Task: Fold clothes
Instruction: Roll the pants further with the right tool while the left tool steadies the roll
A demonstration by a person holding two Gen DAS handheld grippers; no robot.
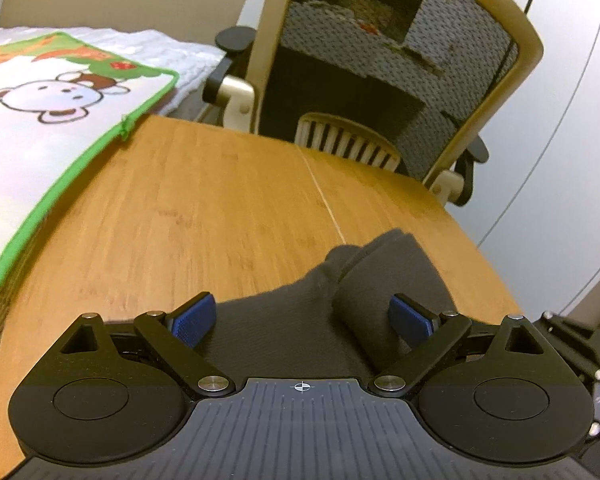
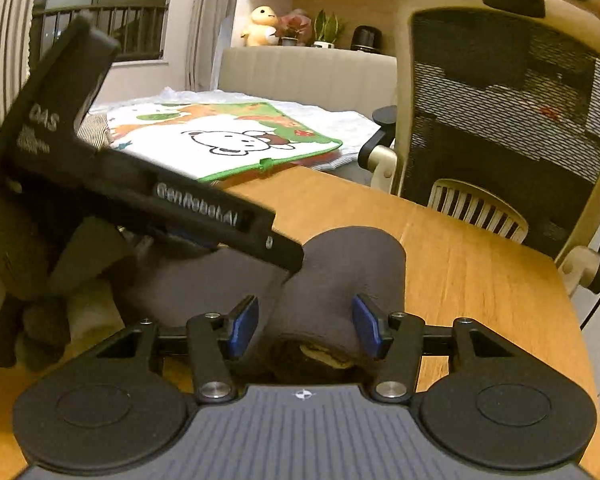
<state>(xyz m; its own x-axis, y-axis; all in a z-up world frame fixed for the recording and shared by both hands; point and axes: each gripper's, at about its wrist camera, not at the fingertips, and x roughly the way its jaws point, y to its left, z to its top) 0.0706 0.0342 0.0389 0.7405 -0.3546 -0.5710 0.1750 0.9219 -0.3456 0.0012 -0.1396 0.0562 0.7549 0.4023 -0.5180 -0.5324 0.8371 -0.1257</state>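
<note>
Grey garment bunched at the table's near edge

Grey garment (image 1: 300,320) lies crumpled on the wooden table (image 1: 220,208), near its front edge and toward the right corner, with a rolled fold rising between both tools. The left gripper (image 1: 304,320) stands spread wide, its blue pads (image 1: 192,320) on either side of the cloth without pinching it. The right gripper (image 2: 306,326) is also parted, straddling the rolled end (image 2: 352,264); whether its pads touch the fabric is hard to tell. A cartoon-print cloth (image 2: 228,136) overlaps the table's far left edge. An office chair (image 2: 500,128) stands behind the far edge.
</note>
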